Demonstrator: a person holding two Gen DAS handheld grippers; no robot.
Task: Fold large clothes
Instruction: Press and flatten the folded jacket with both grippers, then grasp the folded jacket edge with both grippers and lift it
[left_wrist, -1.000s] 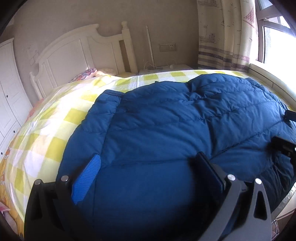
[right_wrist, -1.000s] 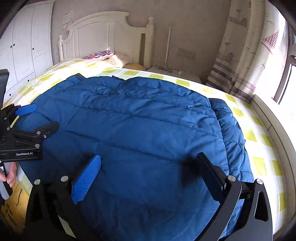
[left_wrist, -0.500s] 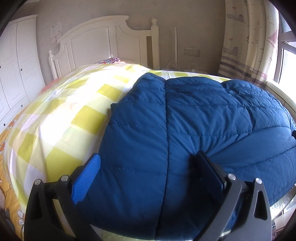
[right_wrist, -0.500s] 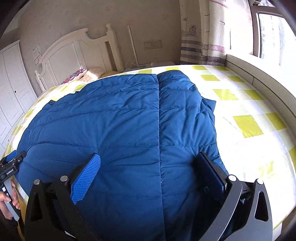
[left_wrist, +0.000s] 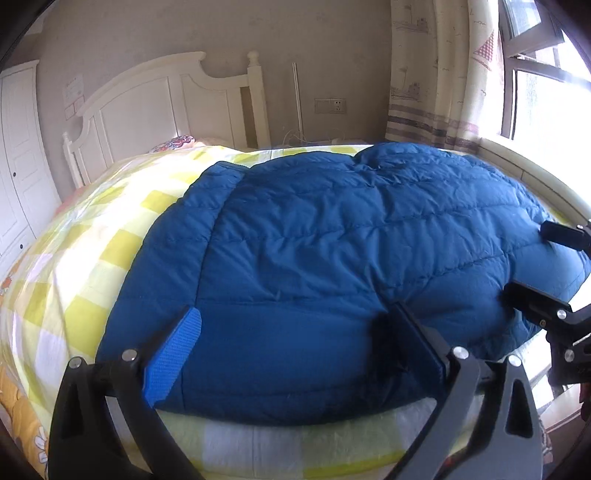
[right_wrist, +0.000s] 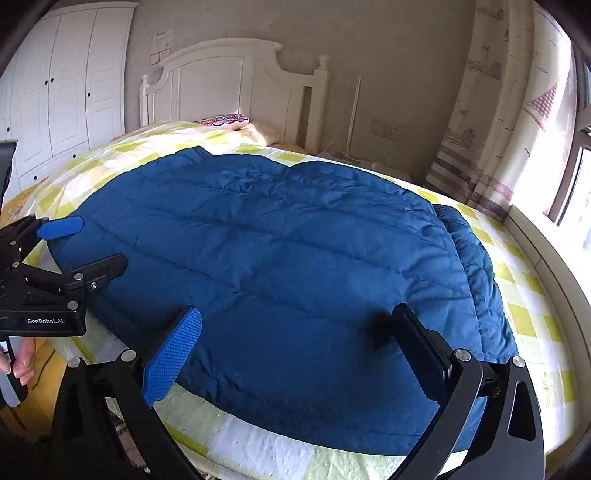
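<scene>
A large blue quilted down jacket (left_wrist: 332, 251) lies spread flat on the bed, its hem near the front edge; it also shows in the right wrist view (right_wrist: 280, 251). My left gripper (left_wrist: 295, 325) is open and empty, hovering over the jacket's near left hem. My right gripper (right_wrist: 295, 325) is open and empty above the near right hem. A folded sleeve (right_wrist: 476, 258) lies along the jacket's right side. The right gripper shows at the right of the left wrist view (left_wrist: 546, 266), and the left gripper at the left of the right wrist view (right_wrist: 81, 243).
The bed has a yellow-and-white checked sheet (left_wrist: 85, 251) and a white headboard (left_wrist: 166, 103). A patterned pillow (right_wrist: 221, 120) lies at the head. A white wardrobe (right_wrist: 62, 85) stands left; curtain (right_wrist: 498, 110) and window ledge (left_wrist: 535, 173) are right.
Both grippers swung outward half a second ago and have now turned back toward the jacket's middle and pulled back slightly. The jacket has not moved. Both stay open.
</scene>
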